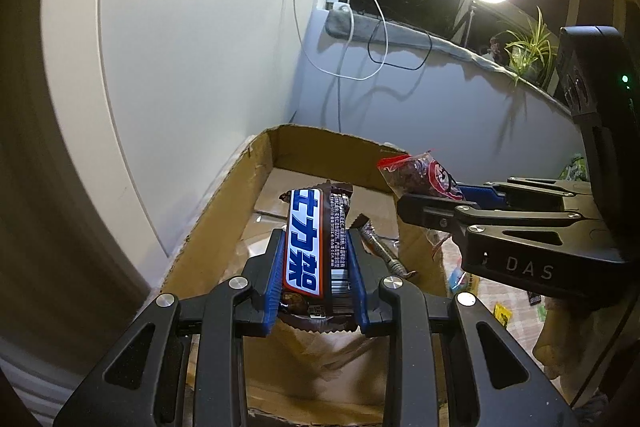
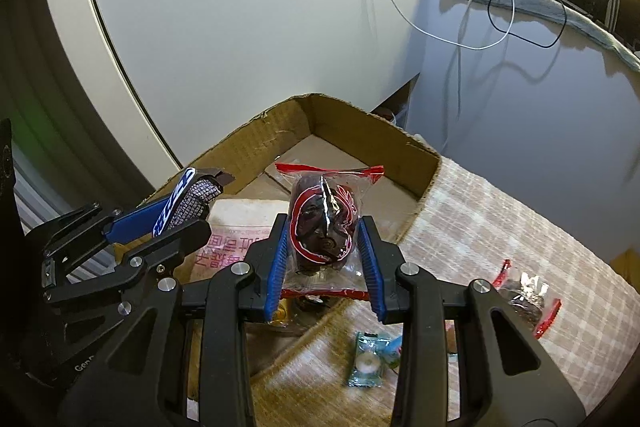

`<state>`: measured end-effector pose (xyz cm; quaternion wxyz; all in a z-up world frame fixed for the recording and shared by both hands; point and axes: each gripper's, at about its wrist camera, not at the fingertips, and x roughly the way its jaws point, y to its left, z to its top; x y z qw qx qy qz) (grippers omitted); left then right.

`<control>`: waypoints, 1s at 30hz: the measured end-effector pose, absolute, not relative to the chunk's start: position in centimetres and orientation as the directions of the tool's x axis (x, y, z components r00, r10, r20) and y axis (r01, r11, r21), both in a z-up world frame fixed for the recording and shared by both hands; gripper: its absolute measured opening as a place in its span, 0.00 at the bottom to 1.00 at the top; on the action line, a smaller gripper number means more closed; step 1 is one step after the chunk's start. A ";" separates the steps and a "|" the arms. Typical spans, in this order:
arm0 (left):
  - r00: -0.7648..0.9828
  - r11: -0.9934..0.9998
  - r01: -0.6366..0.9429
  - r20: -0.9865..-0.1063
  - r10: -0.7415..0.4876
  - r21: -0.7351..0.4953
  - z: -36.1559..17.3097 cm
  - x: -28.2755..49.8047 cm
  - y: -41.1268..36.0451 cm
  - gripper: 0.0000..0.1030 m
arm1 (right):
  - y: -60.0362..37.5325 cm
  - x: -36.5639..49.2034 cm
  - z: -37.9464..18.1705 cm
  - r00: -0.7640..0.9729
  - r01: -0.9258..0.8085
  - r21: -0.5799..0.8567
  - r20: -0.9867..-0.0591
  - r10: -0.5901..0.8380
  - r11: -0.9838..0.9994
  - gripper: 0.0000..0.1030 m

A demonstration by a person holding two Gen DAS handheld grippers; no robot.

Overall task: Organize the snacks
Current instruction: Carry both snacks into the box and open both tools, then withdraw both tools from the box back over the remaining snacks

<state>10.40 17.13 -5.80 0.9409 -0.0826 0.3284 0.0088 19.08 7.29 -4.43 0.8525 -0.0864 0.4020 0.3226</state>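
The left tongs pinch a chocolate bar above the open box. The right tongs pinch a clear red-edged packet over the box's near edge. More snacks lie on the checked cloth.

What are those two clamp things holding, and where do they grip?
Left gripper squeezes a chocolate bar across its lower half; right gripper pinches a red-edged clear snack packet by its sides.
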 end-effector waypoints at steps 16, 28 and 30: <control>0.788 0.988 -0.095 -0.615 -0.001 -0.124 -5.8 10.4 17.1 0.49 | 7.3 19.2 -4.3 0.486 -0.612 0.099 -0.735 0.472 0.784 0.49; 0.799 0.990 -0.100 -0.601 0.019 -0.101 -5.2 10.0 16.8 0.61 | 5.8 19.1 -3.3 0.547 -0.572 0.073 -0.707 0.447 0.817 0.81; 0.803 0.991 -0.092 -0.595 0.014 -0.101 -4.9 9.9 16.4 0.61 | 5.4 19.0 -3.1 0.552 -0.567 0.076 -0.705 0.447 0.820 0.81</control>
